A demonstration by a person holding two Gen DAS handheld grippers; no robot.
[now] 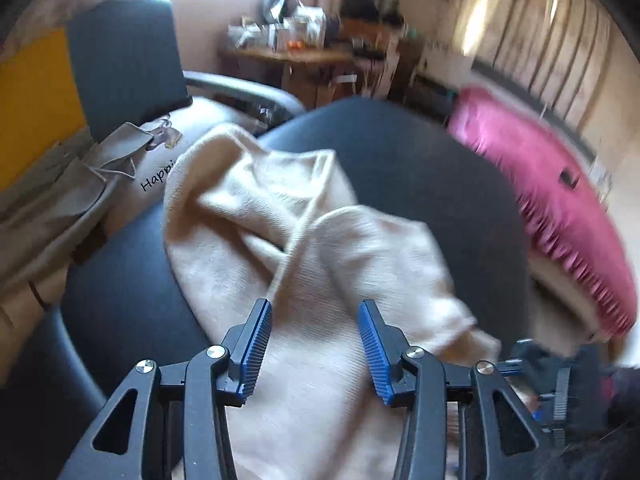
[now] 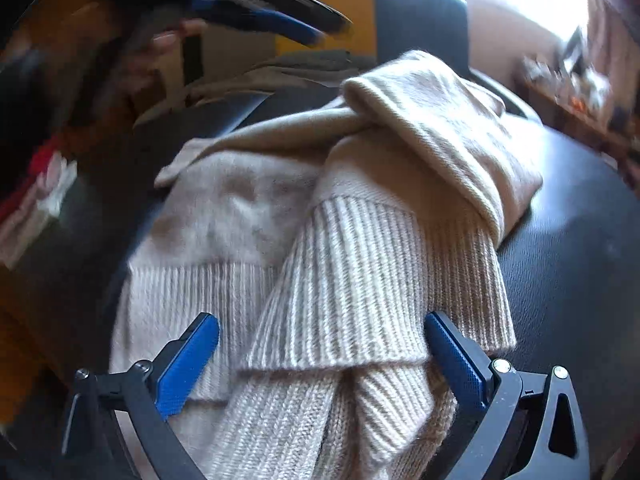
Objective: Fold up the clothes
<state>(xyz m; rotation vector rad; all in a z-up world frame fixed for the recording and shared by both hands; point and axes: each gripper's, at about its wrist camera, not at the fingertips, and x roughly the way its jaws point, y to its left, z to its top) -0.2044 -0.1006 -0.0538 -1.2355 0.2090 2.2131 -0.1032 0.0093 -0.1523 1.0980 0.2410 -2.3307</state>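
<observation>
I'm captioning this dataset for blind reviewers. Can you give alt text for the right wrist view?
A crumpled cream knit sweater lies on a dark round seat, its ribbed cuff between the open jaws of the right gripper. The blurred left gripper hangs above.

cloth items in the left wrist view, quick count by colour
Cream: 1, the cream knit sweater on the dark round seat
Grey: 1, the crumpled grey garment
Magenta: 1, the pleated magenta cushion
Total: 3
</observation>
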